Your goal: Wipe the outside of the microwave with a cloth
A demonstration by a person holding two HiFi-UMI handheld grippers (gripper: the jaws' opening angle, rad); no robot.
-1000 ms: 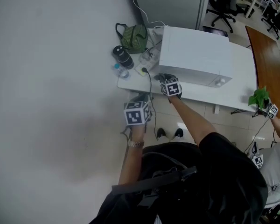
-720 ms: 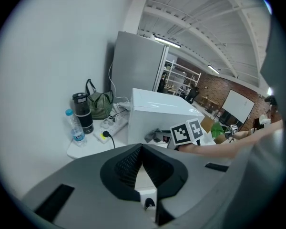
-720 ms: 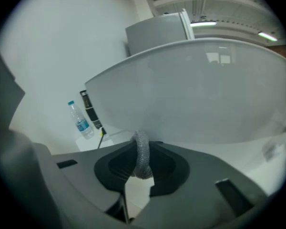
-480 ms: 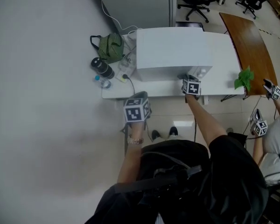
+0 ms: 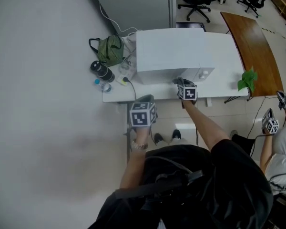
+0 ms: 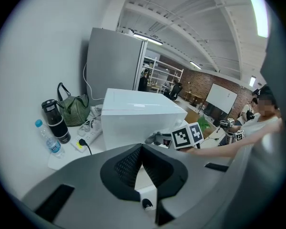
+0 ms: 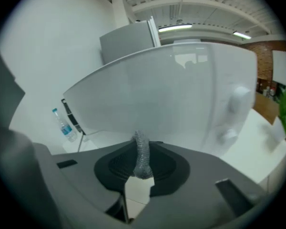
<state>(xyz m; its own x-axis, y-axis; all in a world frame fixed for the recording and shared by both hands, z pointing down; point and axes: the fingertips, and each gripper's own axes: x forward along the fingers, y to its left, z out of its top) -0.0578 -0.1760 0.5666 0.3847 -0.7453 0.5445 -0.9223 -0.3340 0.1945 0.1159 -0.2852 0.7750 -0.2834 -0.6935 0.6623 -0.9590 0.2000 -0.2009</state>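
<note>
The right gripper [image 5: 181, 84], its jaws pinched on the grey cloth [image 7: 142, 154], travels along the microwave [image 5: 176, 51] front. A second ago it is at the left end, then beside the knobs [image 5: 205, 73] at the right. Now it sits a little left of them, nearer the middle.

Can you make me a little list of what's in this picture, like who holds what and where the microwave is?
microwave: white, on the white table
right gripper: shut on a grey cloth, at the microwave's front
left gripper: shut, holding nothing, short of the microwave
beside the microwave: green bag, dark flask, water bottle
</note>
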